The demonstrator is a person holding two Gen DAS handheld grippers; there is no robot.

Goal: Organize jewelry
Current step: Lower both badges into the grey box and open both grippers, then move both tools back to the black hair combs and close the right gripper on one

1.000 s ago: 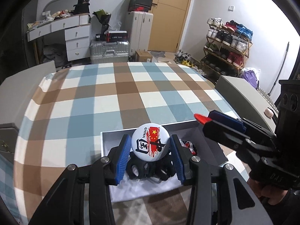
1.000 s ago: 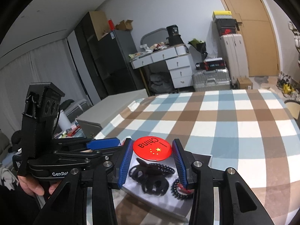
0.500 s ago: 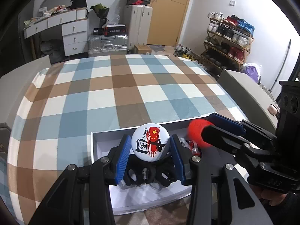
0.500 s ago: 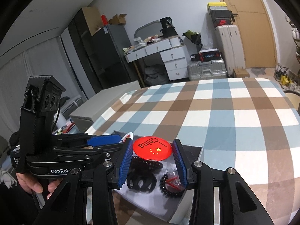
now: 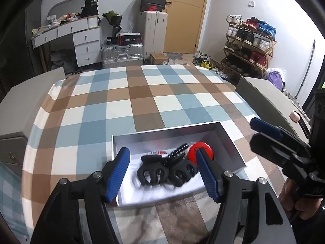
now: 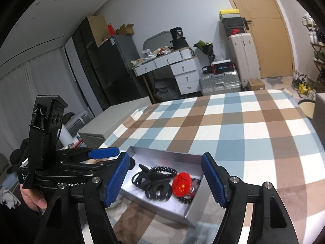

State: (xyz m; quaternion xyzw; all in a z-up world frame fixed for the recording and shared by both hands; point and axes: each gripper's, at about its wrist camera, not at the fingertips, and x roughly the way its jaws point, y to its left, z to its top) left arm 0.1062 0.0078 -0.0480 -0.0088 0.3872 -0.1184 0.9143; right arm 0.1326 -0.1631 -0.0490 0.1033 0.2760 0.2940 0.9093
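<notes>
Red badge tilted in white box, beside black hair claws

The left black plastic two-finger gripper has ribbed blue pads and silver screw heads on its angular arms. The right black plastic gripper is built alike. At lower left of the right wrist view, white lettering marks the left gripper's body beneath a boxy black mount.
</notes>
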